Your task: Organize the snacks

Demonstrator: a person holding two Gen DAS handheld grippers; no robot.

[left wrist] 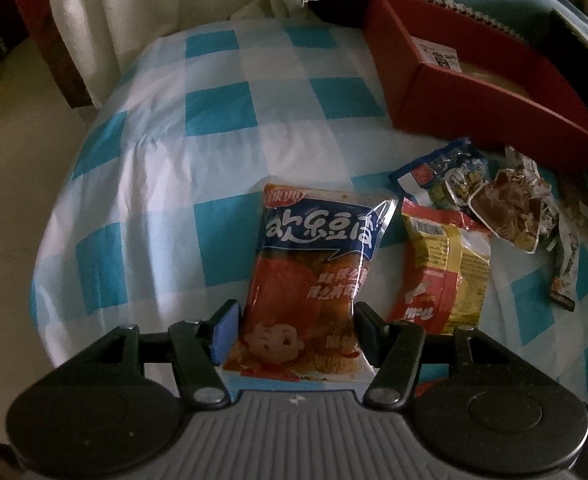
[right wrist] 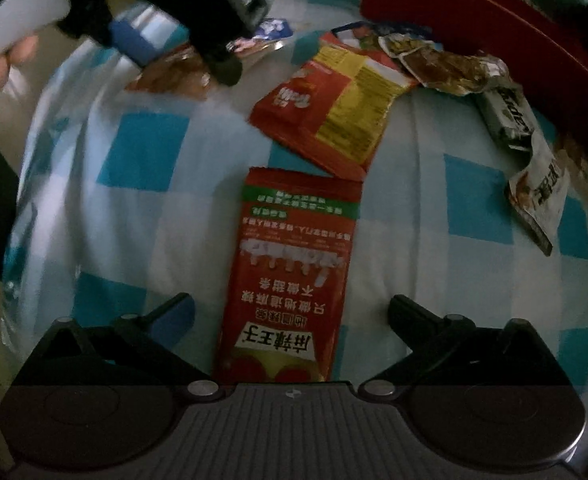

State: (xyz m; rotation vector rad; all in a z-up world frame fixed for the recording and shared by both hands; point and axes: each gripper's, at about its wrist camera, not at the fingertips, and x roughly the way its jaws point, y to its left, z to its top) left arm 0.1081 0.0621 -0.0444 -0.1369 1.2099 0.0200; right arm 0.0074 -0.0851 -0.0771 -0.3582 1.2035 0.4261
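While the left hand-held gripper [left wrist: 296, 326] pinches the blue-red packet [left wrist: 318, 264], the right hand-held gripper [right wrist: 291, 314] hangs wide open, empty, straddling the red packet [right wrist: 289, 280] lying flat on the checked sheet [right wrist: 141, 216], long axis pointing straight ahead toward the red box [right wrist: 474, 12].

Black hand-held gripper [left wrist: 294, 320], blue pads [left wrist: 223, 332], ribbed grey body, silver screws

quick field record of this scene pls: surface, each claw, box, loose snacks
surface: blue and white checked cloth
left claw: shut on blue and orange cartoon snack packet
right claw: open, jaws clear of long red snack packet lying flat between them
box: open red cardboard box, far right
loose snacks: red and yellow packet, crumpled brown sachets beside box
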